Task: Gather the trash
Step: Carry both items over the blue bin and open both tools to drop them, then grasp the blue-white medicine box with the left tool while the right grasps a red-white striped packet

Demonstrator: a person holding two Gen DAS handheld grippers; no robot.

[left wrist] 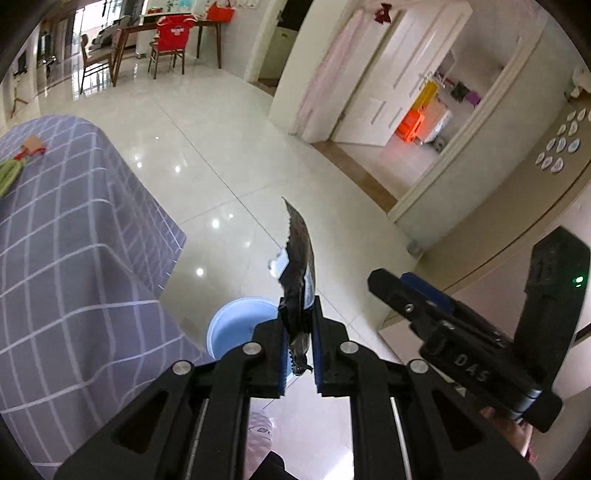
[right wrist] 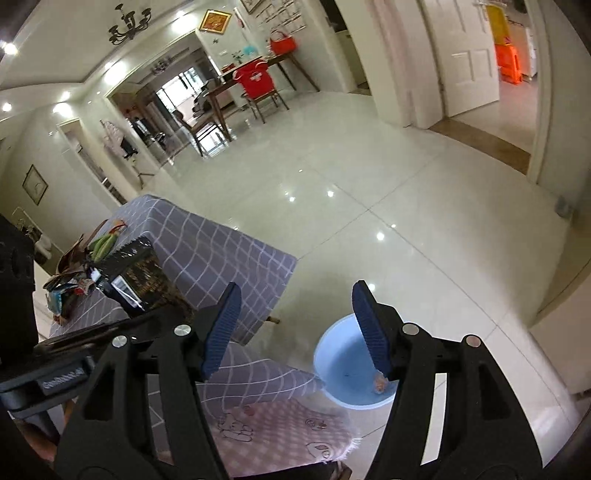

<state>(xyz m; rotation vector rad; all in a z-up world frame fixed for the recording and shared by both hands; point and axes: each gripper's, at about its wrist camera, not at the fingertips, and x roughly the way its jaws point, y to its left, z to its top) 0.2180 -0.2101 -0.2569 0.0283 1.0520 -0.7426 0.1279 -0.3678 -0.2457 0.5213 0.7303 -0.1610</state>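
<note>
We saw the left gripper [left wrist: 298,328] pinching 1 dark, glossy, saw-edged wrapper [left wrist: 300,254]; the right gripper [right wrist: 295,325] stood spread, holding nothing.

Glossy white floor tiles [right wrist: 369,177] mirror ceiling lights; upper left, a dining table [left wrist: 162,26] and red-draped chair [left wrist: 171,33].

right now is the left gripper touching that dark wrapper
Touching. The left wrist view shows the left gripper with its jaws nearly shut on the dark wrapper, blue pads pressing both sides, above the blue basin.
</note>
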